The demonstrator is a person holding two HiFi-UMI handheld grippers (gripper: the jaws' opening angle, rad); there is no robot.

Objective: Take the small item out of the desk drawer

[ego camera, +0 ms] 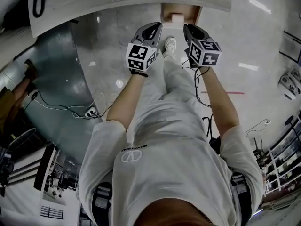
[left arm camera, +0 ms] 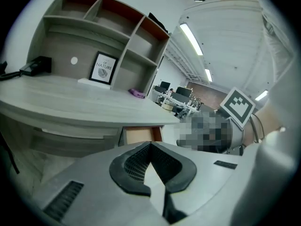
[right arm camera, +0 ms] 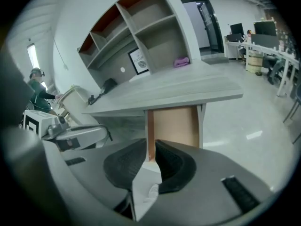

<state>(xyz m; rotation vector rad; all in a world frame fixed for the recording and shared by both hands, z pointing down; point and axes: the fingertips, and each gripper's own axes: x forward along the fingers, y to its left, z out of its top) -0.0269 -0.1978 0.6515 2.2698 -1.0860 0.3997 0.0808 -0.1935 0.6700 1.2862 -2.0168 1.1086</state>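
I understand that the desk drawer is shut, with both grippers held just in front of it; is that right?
Not quite. The drawer is pulled out, not shut: the head view looks down into it, and a small white thing lies inside. The rest holds: the left gripper and the right gripper are both held just in front of it.

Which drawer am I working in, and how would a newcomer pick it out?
Find the long pale-grey wood-grain desk with the grey open shelf unit standing on it. Under the desktop's end, roughly below the small purple item, one drawer is pulled out. Its tan wooden inside sets it apart from the flat grey panels beside it.
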